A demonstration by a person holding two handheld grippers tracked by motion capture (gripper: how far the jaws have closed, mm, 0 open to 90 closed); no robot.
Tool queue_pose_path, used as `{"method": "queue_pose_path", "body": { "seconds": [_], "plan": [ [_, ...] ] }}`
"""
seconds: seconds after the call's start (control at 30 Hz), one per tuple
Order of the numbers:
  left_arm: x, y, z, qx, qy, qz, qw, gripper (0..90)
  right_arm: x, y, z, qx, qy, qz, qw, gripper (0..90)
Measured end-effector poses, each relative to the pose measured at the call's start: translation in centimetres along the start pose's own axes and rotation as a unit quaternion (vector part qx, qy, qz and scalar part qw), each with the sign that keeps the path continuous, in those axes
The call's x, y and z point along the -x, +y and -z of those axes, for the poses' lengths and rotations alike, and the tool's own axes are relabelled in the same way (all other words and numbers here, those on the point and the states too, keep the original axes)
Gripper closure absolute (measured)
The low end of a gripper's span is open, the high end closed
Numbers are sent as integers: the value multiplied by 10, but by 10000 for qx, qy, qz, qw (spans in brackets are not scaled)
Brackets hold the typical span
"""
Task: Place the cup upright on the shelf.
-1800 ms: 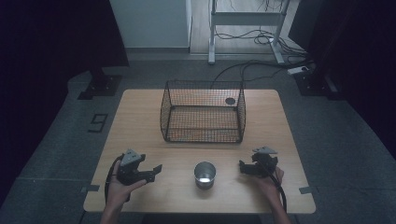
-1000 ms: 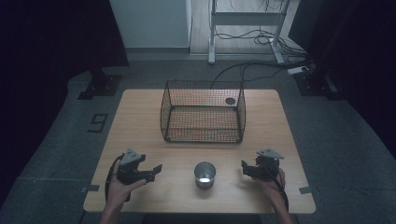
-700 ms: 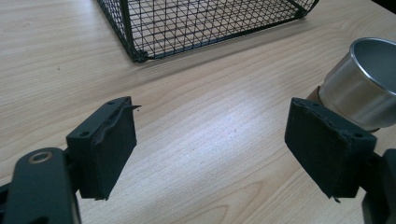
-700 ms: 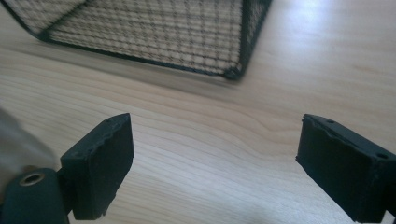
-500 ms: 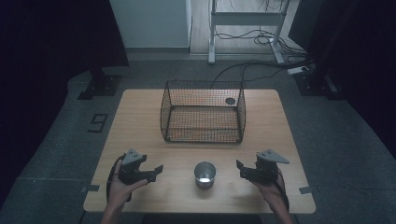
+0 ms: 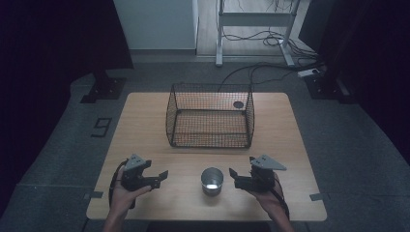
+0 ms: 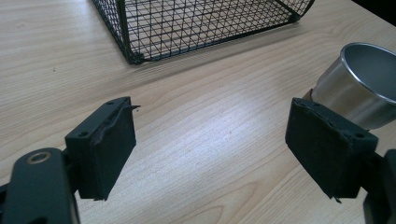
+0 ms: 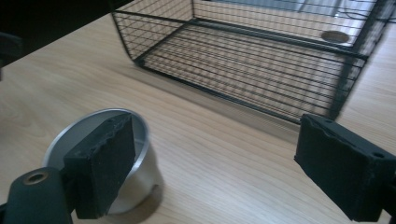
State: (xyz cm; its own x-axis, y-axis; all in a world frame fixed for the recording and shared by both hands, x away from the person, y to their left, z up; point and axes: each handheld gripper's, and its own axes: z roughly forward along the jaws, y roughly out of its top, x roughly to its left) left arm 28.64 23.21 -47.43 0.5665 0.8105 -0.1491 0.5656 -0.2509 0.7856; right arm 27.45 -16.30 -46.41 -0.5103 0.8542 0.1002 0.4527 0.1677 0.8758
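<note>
High view. A metal cup [image 6: 212, 180] stands upright on the wooden table [image 6: 145, 125], near the front edge and about midway across. The left gripper [image 6: 159, 177] is held well to the cup's left, jaws pointing toward it, with bare tabletop between them. The right gripper [image 6: 235, 177] is held just beside the cup on its right, jaws pointing at it, not touching. A black wire basket [image 6: 210, 116] sits behind the cup toward the middle of the table, apart from it; it is open at the top. A small dark round mark [image 6: 238, 104] shows on the tabletop through the basket's far right corner. Nothing lies between either gripper and the cup. Beyond the table, a metal frame and cables [image 6: 261, 29] stand on the grey floor.

Left gripper view. The two black jaws stand wide apart with bare wood between them. The cup [image 7: 362, 88] appears beyond the right-hand jaw, partly hidden by it, mouth up. The basket's near corner [image 7: 135, 56] rests on the table farther ahead.

Right gripper view. The jaws stand apart with nothing between the pads; they have just been closing. The cup [image 8: 140, 158] sits behind the left-hand jaw, which covers part of its rim; whether that pad touches the rim cannot be told. The basket [image 8: 252, 60] stands ahead, its long side facing the gripper.
</note>
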Motion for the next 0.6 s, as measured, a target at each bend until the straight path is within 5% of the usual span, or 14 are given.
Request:
{"method": "queue_pose_path", "body": {
  "seconds": [0.6],
  "plan": [
    [2,1,0,12,-24,35,10000,158,-42,11,-26,-121,598,336,9976,106]
  ]
}}
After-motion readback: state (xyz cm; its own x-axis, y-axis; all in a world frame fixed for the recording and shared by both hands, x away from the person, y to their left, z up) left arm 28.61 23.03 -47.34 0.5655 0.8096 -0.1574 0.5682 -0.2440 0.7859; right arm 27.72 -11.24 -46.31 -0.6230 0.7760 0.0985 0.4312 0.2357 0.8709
